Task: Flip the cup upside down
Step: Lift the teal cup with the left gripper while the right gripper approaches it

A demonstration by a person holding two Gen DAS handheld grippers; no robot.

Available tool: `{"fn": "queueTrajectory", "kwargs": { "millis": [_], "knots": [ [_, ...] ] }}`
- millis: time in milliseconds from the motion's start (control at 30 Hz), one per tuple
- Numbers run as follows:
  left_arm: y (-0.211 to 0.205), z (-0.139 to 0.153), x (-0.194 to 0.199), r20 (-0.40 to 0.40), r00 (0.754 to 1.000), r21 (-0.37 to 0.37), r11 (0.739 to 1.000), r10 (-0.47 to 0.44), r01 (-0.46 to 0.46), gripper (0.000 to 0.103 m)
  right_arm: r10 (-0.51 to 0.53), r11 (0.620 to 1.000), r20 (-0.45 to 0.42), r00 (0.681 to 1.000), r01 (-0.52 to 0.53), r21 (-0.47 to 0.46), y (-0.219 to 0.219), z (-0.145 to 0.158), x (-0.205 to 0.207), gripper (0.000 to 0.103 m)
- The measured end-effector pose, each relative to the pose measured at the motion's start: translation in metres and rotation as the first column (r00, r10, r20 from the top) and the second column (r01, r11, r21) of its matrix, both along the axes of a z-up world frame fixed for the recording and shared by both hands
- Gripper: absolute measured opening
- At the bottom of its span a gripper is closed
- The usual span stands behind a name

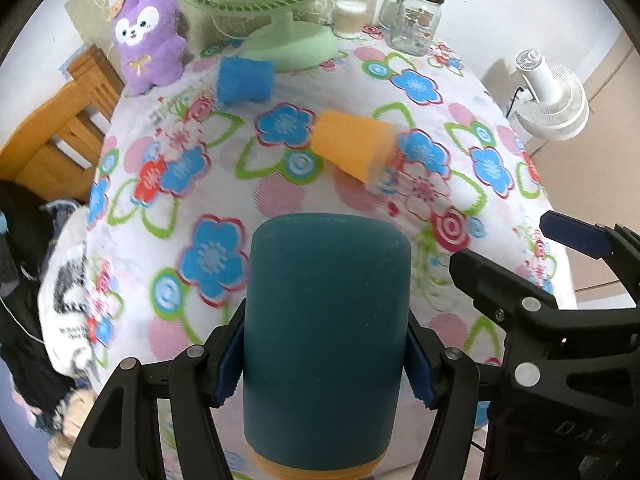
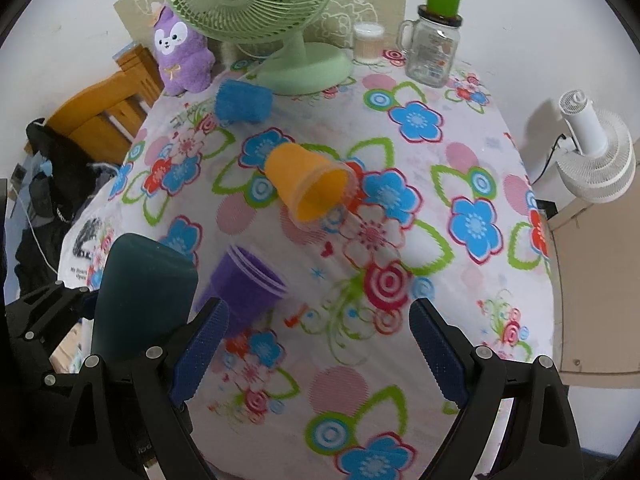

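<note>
The table wears a flowered cloth, with a green fan at its far edge and a purple plush toy in the far left corner. The left gripper is clamped on a dark teal cup, base up, above the near left part. The right gripper hangs released over the near edge. An orange cup lies tipped mid-table, a purple cup nearer, a blue cup by the fan.
</note>
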State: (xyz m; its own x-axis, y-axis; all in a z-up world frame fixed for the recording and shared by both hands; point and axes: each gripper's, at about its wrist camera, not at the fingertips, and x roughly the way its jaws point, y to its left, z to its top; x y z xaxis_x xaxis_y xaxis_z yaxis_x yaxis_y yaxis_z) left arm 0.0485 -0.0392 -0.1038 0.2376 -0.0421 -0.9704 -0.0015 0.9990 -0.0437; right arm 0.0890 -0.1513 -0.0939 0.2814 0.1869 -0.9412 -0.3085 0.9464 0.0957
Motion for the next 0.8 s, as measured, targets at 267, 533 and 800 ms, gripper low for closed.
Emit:
{"fn": "queueTrajectory", "kwargs": {
  "millis": [267, 533, 800],
  "knots": [
    [-0.037, -0.024, -0.008, -0.019, 0.997, -0.057, 0.995, 0.079, -0.08, 0.069, 0.018, 0.999, -0.023, 1.0, -0.019, -0.037, -0.043, -0.012, -0.003, 0.094],
    [-0.06, -0.063, -0.005, -0.065, 0.99, -0.106, 0.986, 0.122, -0.128, 0.069, 0.027, 0.996, -0.065, 0.998, -0.033, -0.089, -0.066, -0.038, 0.007, 0.094],
    [-0.069, -0.098, 0.005, -0.086, 0.984, -0.119, 0.979, 0.158, -0.167, 0.069, 0.051, 0.991, -0.108, 0.993, -0.064, -0.119, -0.067, -0.066, 0.018, 0.094]
  ]
}}
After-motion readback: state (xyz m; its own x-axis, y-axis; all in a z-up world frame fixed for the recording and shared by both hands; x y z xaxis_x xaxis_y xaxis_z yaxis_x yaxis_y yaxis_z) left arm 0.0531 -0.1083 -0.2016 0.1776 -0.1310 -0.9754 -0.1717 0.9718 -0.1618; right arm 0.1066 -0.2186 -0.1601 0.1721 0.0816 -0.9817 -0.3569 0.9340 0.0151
